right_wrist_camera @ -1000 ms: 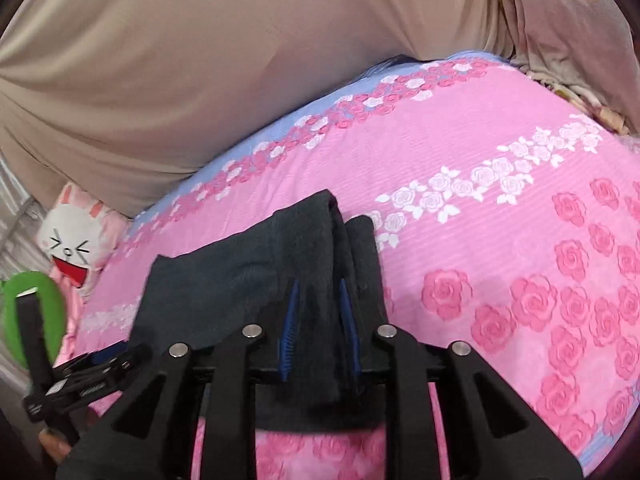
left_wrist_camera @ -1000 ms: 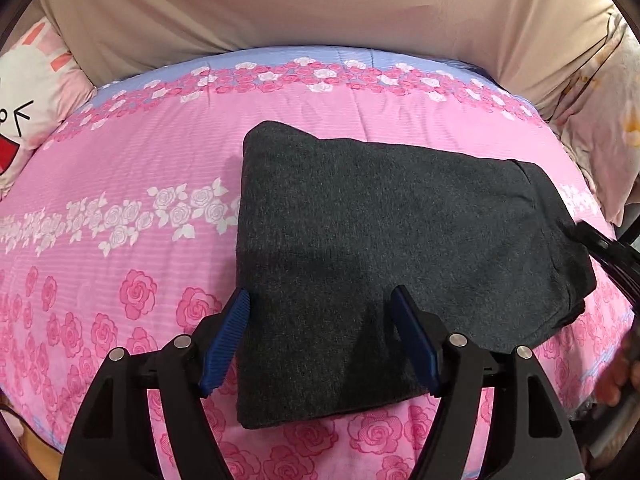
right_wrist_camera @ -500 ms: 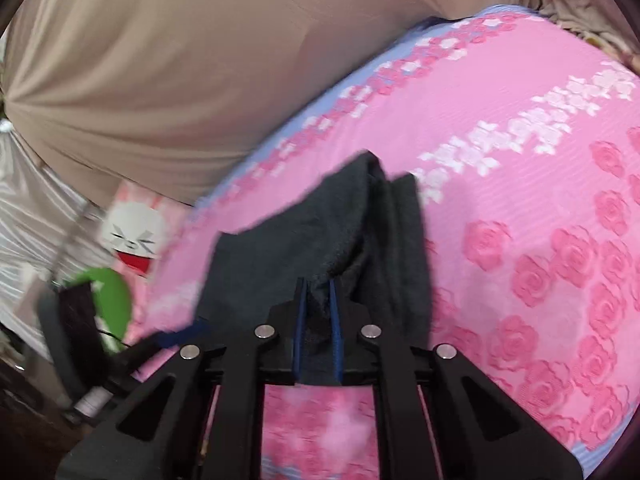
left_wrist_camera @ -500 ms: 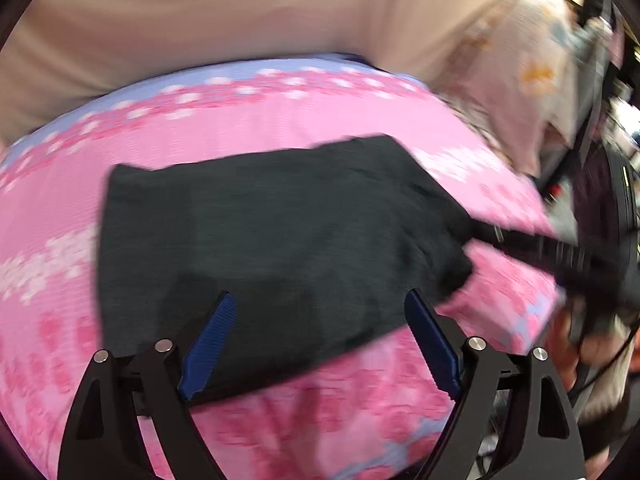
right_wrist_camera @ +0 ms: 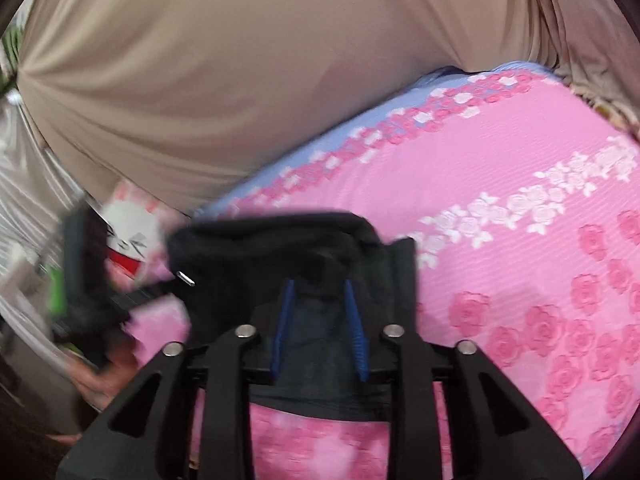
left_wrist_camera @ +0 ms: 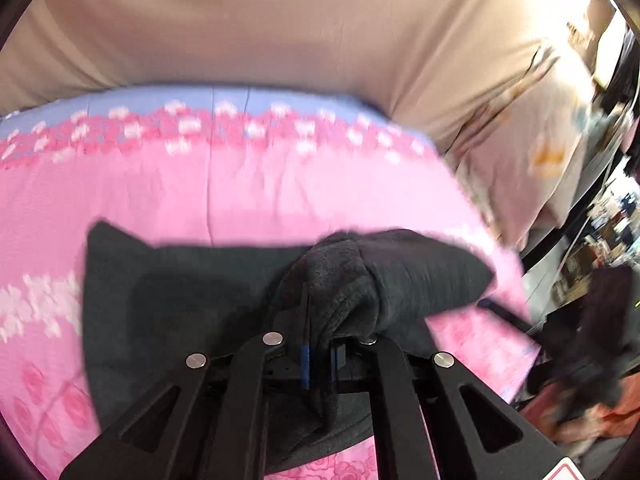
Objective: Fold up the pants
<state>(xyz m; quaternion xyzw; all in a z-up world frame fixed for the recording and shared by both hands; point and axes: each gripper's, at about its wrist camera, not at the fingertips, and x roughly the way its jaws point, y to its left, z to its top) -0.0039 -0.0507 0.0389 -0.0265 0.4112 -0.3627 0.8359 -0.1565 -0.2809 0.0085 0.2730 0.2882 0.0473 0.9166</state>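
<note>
Since a second ago: left tongs (left_wrist_camera: 318, 354), then wide, now pinch a bunched fold of the dark grey pants (left_wrist_camera: 192, 300); right tongs (right_wrist_camera: 318, 330) part-open, cloth between. Pants lie on pink rose bedsheet (right_wrist_camera: 520, 208), long axis left-right. Beyond: bunny pillow (right_wrist_camera: 132, 228), beige curtain (left_wrist_camera: 280, 28).

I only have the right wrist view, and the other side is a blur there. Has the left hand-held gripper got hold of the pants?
Observer: Yes. The left hand-held gripper is shut on a bunched ridge of the pants.
Operator: Is the cloth lifted off the bed over there?
Observer: Only the pinched ridge stands up. The part to its left lies flat on the pink sheet.
</note>
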